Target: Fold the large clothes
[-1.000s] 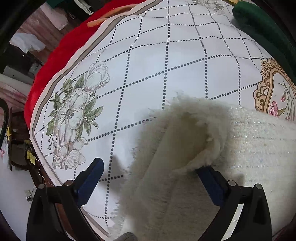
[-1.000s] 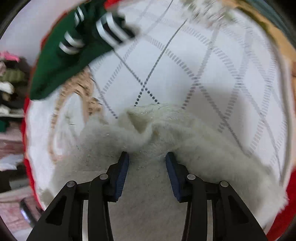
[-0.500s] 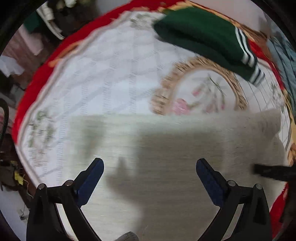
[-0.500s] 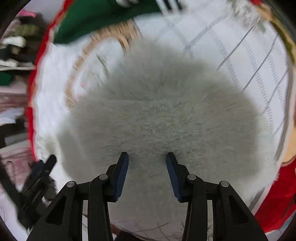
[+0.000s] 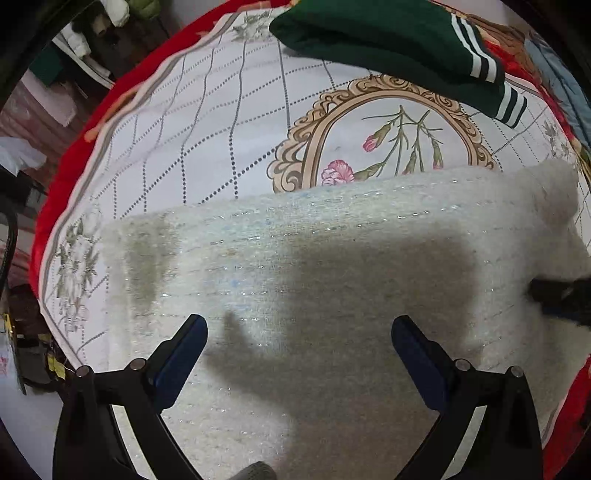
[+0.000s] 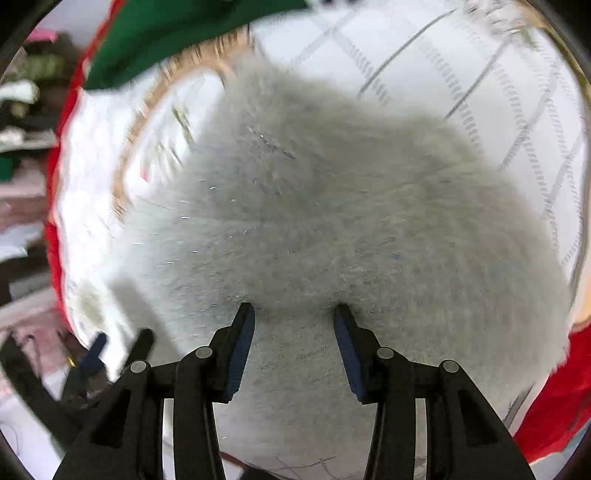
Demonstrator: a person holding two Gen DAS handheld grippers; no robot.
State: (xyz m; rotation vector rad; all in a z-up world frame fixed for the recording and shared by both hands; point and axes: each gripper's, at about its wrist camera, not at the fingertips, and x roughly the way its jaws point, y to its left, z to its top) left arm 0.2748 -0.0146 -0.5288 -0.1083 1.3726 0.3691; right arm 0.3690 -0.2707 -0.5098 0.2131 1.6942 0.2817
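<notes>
A cream fuzzy knit garment (image 5: 332, 266) lies folded flat on a white floral bedspread (image 5: 221, 140); it also fills the right wrist view (image 6: 332, 206). My left gripper (image 5: 299, 332) is wide open and empty above the garment's near part. My right gripper (image 6: 293, 314) hovers over the garment with its jaws parted and nothing between them. The right gripper shows at the right edge of the left wrist view (image 5: 561, 299), beside the garment's raised right corner. The left gripper shows at the lower left of the right wrist view (image 6: 110, 350).
A folded dark green garment with white stripes (image 5: 388, 44) lies at the far side of the bedspread, also in the right wrist view (image 6: 166, 33). A red blanket (image 5: 74, 147) edges the bed. Clutter and piled clothes (image 5: 85, 44) stand beyond the left edge.
The raised fold near my left gripper has been laid down flat. Both grippers have pulled back from the garment. The right view is still blurred from motion.
</notes>
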